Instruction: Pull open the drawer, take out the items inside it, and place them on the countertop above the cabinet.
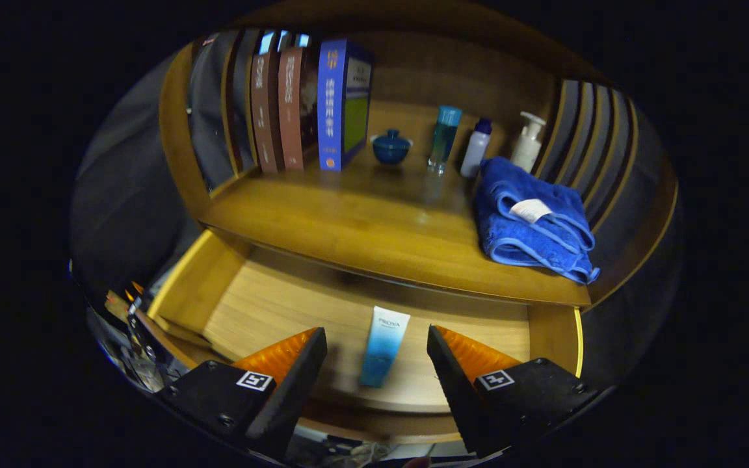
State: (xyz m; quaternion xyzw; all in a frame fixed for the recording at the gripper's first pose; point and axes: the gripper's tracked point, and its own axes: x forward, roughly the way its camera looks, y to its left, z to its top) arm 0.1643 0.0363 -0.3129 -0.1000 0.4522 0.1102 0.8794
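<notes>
Your gripper (377,344) fingers spread wide above the open drawer (264,305), a tube (382,348) lying flat on the drawer floor between them, untouched, countertop (361,221) above holding a folded blue towel (534,218), books (309,104), bottles (476,147)

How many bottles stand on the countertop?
3: a blue-capped clear bottle beside the lidded bowl, a white bottle next along, and a pump bottle behind the towel.
</notes>
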